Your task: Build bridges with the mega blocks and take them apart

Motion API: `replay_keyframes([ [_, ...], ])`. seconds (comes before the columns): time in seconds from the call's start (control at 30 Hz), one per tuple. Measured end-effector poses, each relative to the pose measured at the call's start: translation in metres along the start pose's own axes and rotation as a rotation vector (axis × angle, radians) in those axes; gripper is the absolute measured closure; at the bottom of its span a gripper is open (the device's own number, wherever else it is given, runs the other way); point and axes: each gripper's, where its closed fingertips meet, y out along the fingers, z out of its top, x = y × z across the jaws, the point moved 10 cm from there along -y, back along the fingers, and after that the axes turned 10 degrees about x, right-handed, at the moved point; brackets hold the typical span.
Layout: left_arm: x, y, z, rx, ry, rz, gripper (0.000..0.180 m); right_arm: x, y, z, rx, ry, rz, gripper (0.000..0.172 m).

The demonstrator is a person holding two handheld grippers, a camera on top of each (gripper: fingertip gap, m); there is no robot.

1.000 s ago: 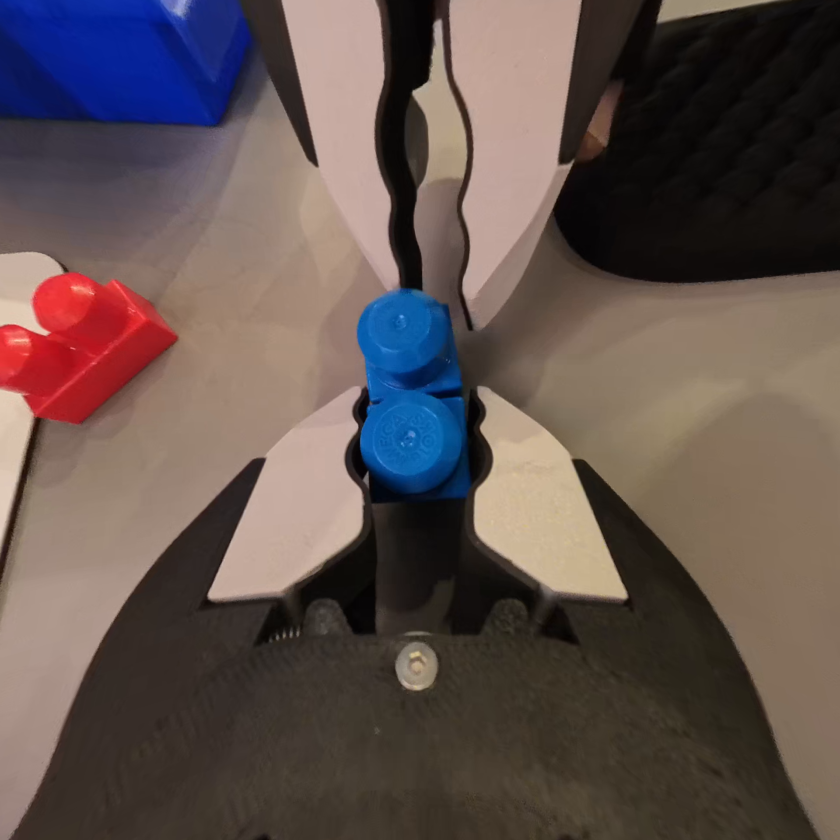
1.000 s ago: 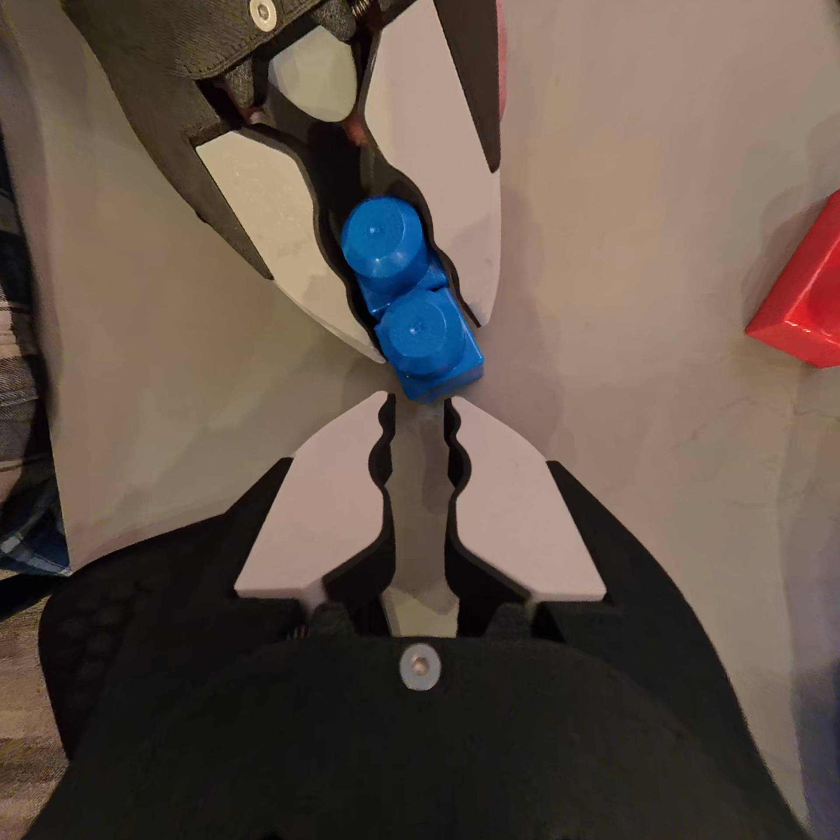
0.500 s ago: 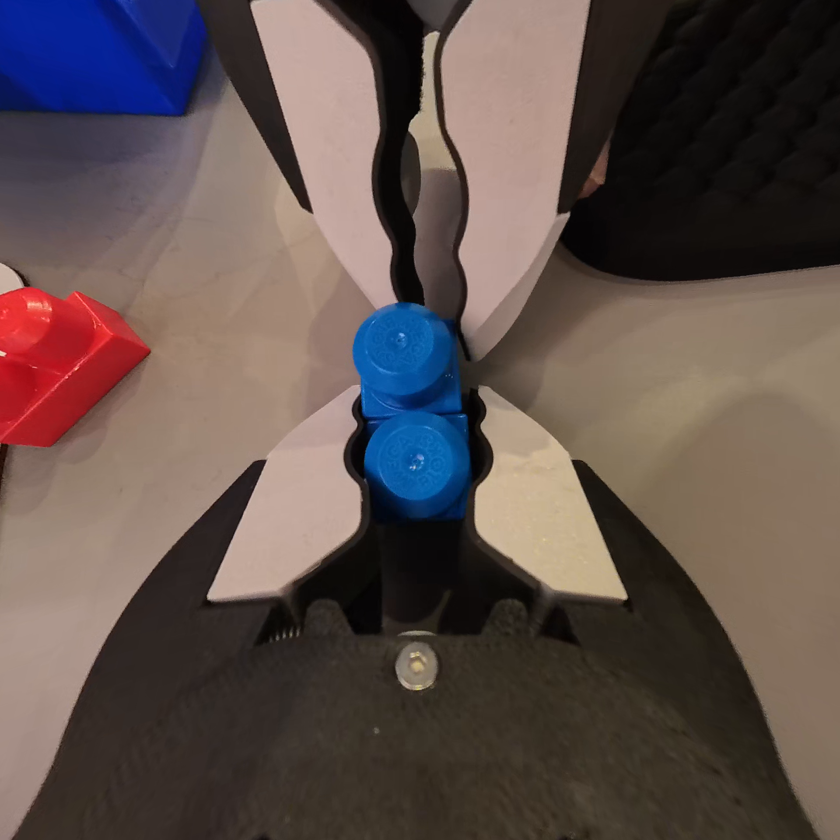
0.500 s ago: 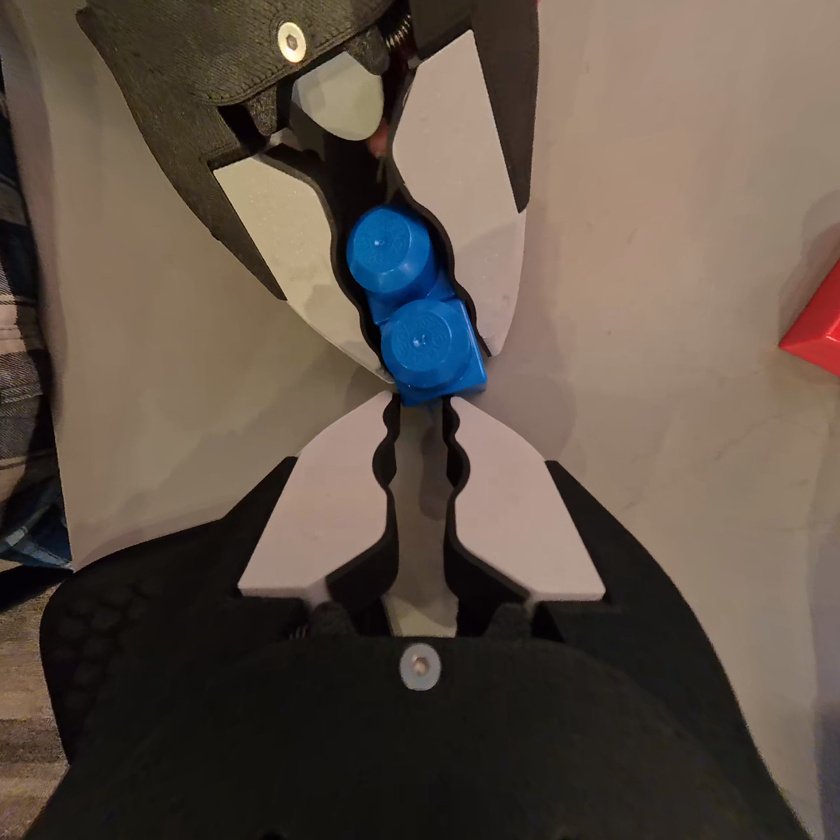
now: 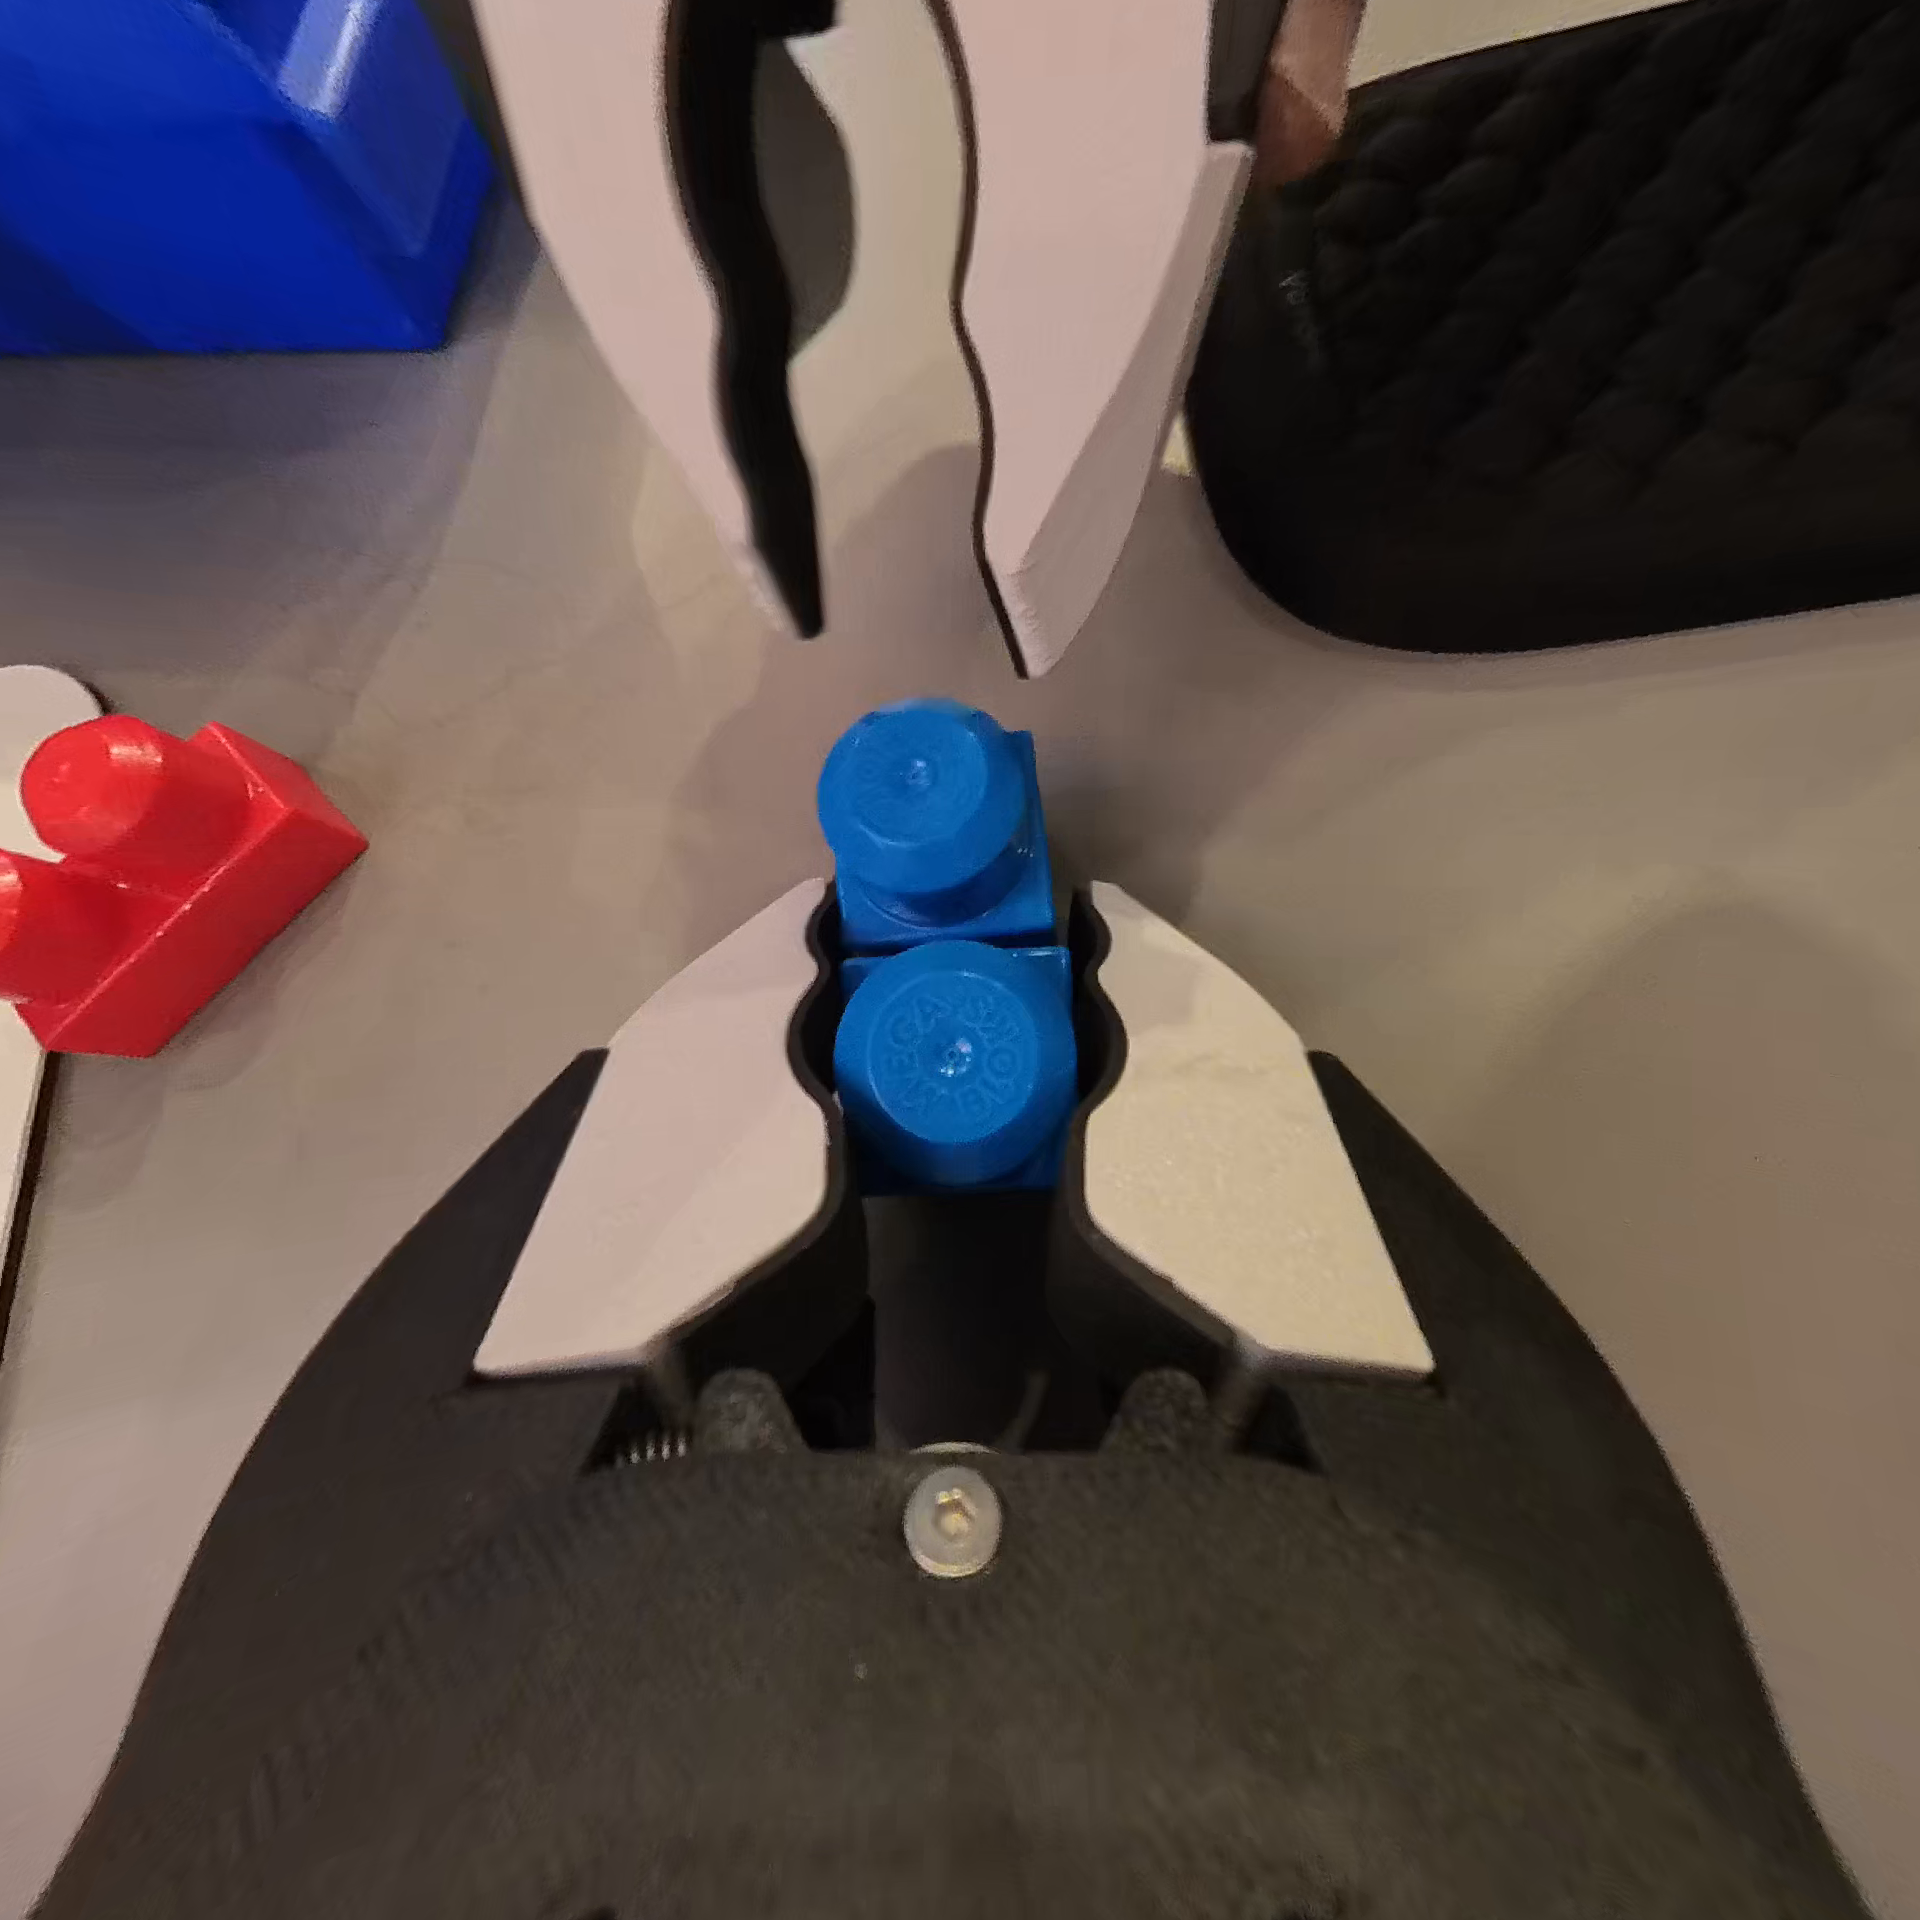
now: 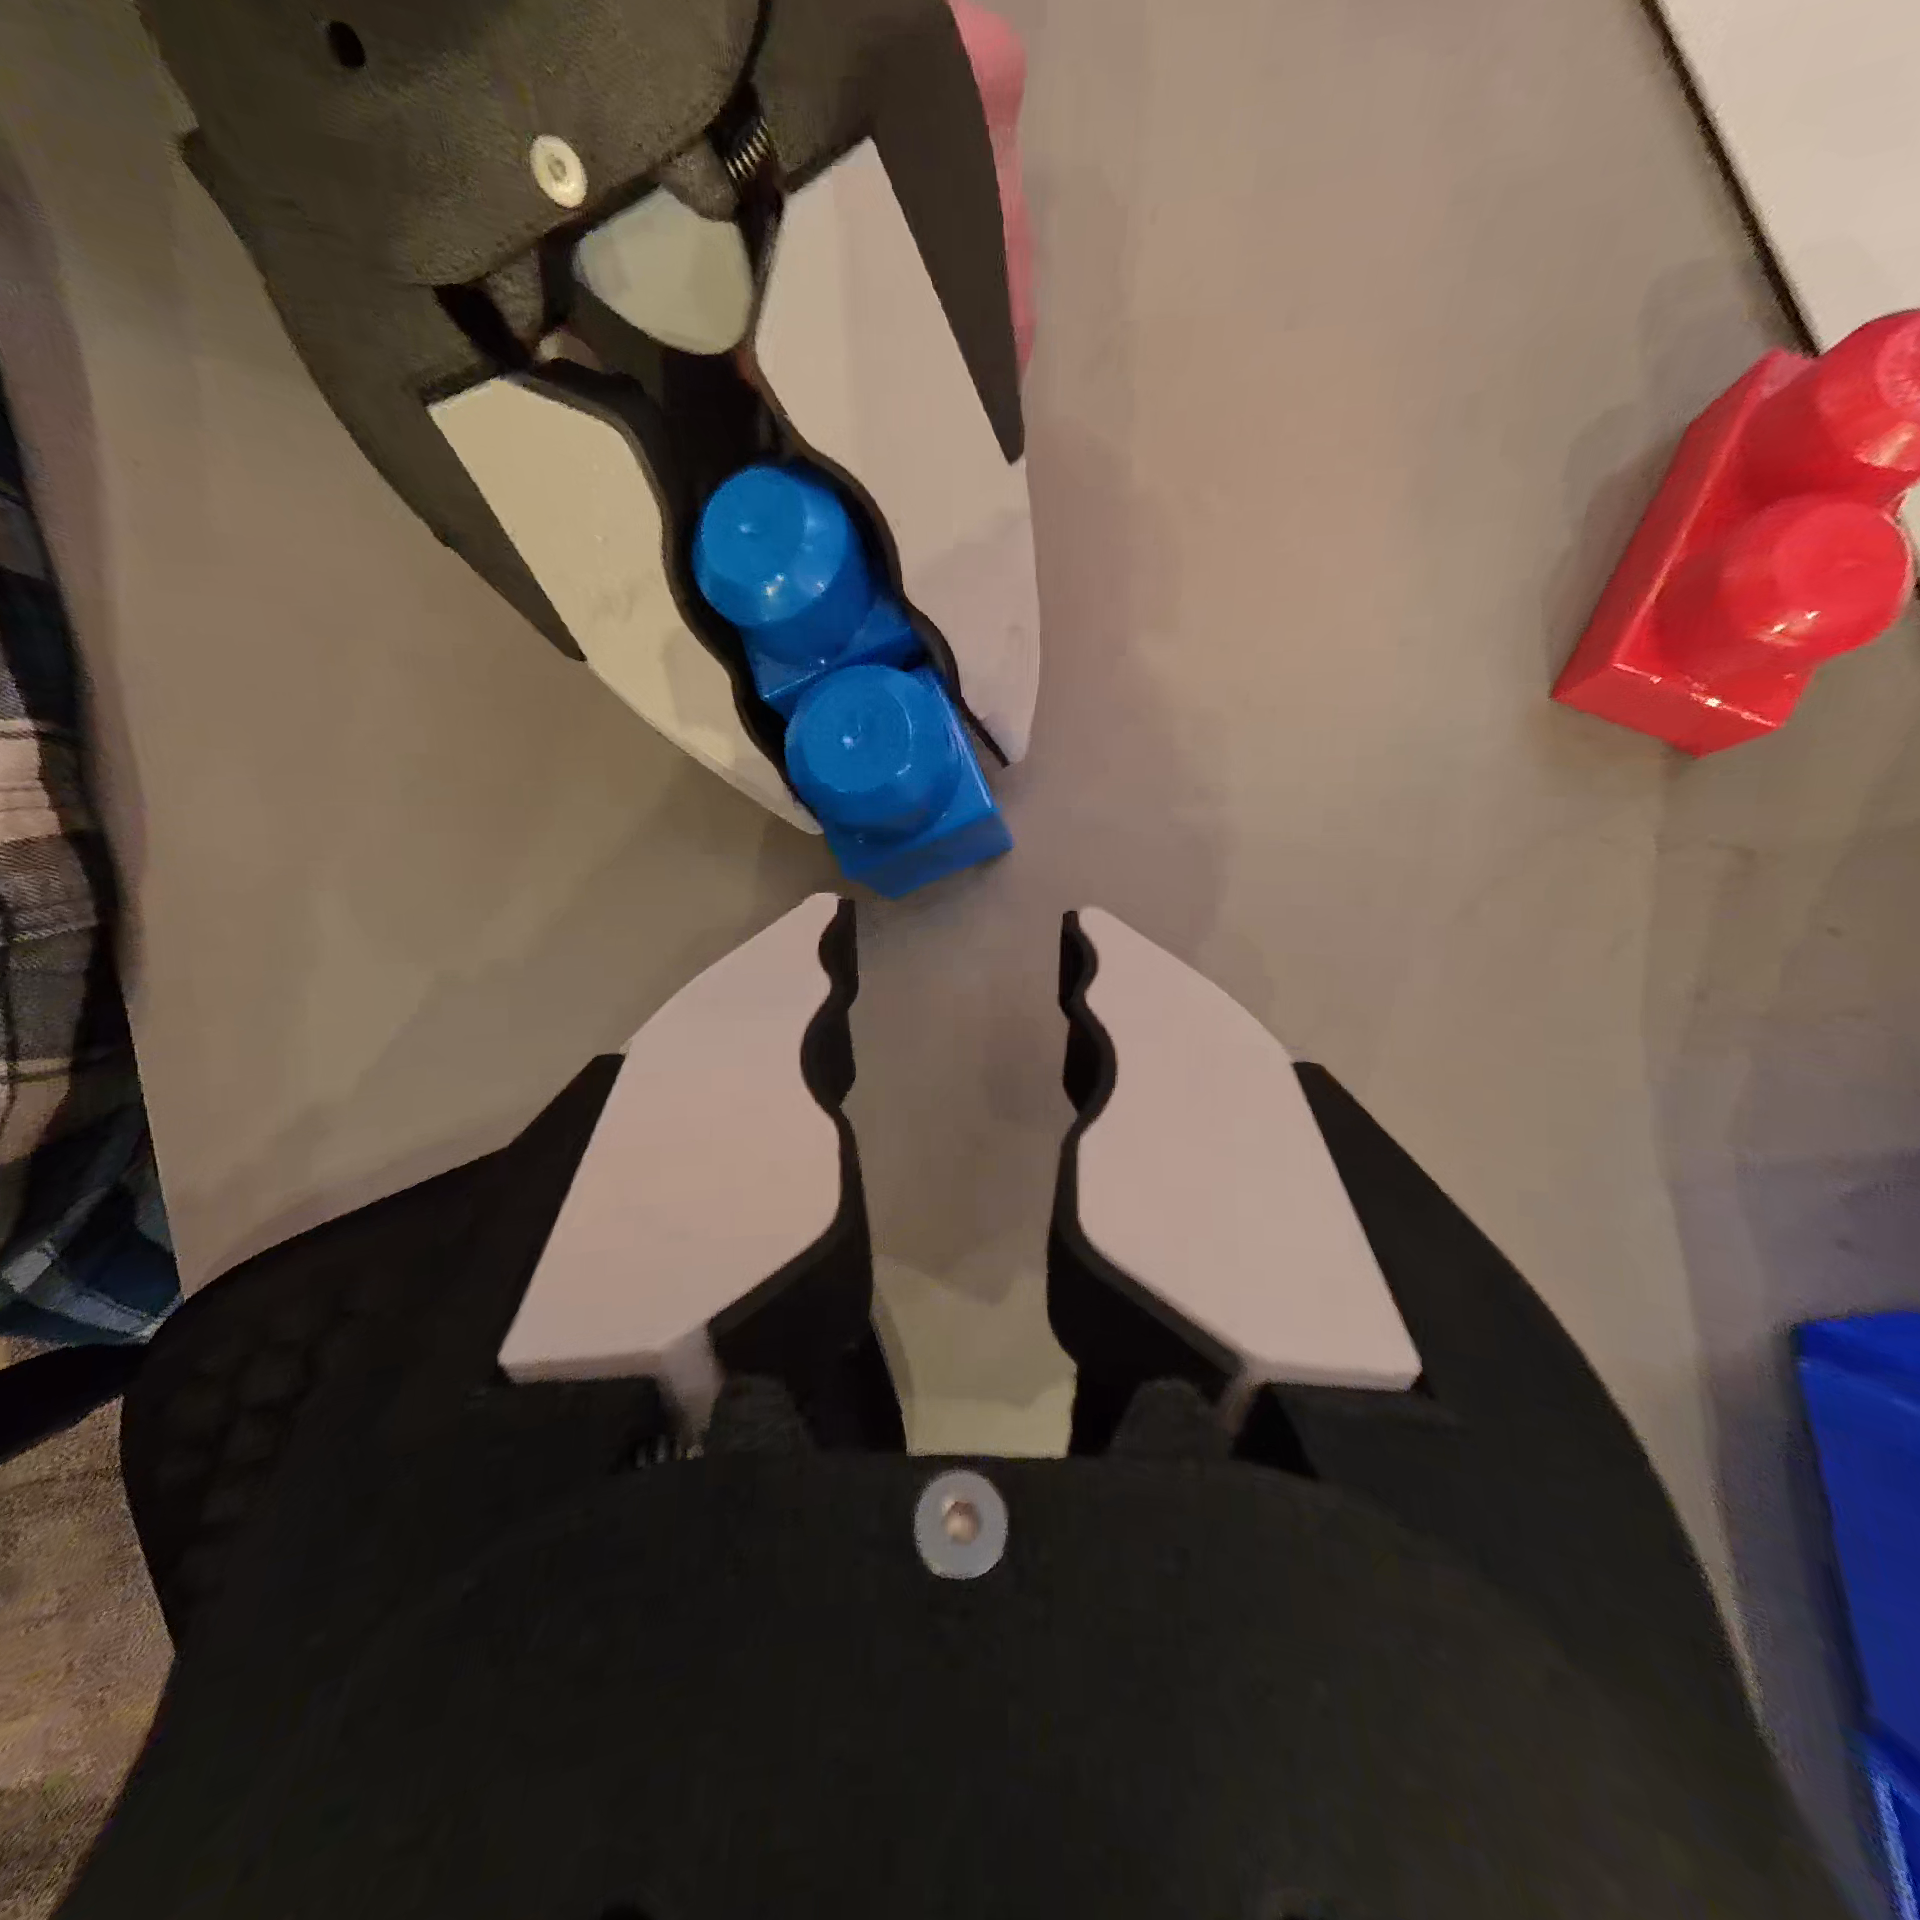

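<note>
A smooth grey tabletop (image 5: 1455, 935) fills both views, with a black quilted pad (image 5: 1610, 312) at two o'clock in the left wrist view and a large glossy blue block (image 5: 208, 177) at eleven o'clock. The left tongs (image 5: 951, 914) grip a small blue two-stud block (image 5: 945, 935) by its flat sides, the wavy black pads pressed against the near half – studs facing up, so the far stud juts free past the fingertips, likely offered for the other tool to take or steady. The right tongs (image 6: 951, 914) stand apart and empty, their pale, scalloped fingers (image 6: 727, 1091) just short of the block's square corner at twelve o'clock; grey table shows between them. A red two-stud block (image 5: 156, 873) lies loose at nine o'clock in the left view, beside a white rounded board (image 5: 21, 1039). The blocks are hard shiny plastic with round-capped studs; the tool bodies are matte, grainy black.
</note>
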Motion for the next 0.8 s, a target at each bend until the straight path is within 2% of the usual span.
replay_keyframes([
  [0.13, 0.003, 0.004, 0.0, -0.023, -0.011, -0.03, 0.14, -0.006, 0.015, -0.005, -0.028, -0.066, -0.012, 0.138],
  [0.23, 0.001, 0.003, -0.001, -0.027, -0.008, -0.036, 0.14, -0.007, 0.025, -0.01, -0.046, -0.121, -0.032, 0.131],
  [0.37, 0.001, 0.003, -0.003, -0.034, -0.003, -0.052, 0.14, -0.01, 0.025, -0.011, -0.027, -0.158, 0.022, 0.12],
  [0.5, 0.002, 0.004, -0.003, -0.034, -0.004, -0.057, 0.14, -0.015, 0.029, -0.008, -0.027, -0.165, 0.067, 0.123],
  [0.57, 0.002, 0.005, -0.002, -0.034, -0.006, -0.069, 0.14, -0.017, 0.032, -0.007, -0.012, -0.186, 0.055, 0.132],
  [0.8, 0.001, 0.003, -0.001, -0.005, 0.02, -0.079, 0.14, -0.02, 0.031, -0.006, 0.011, -0.247, 0.076, 0.133],
])
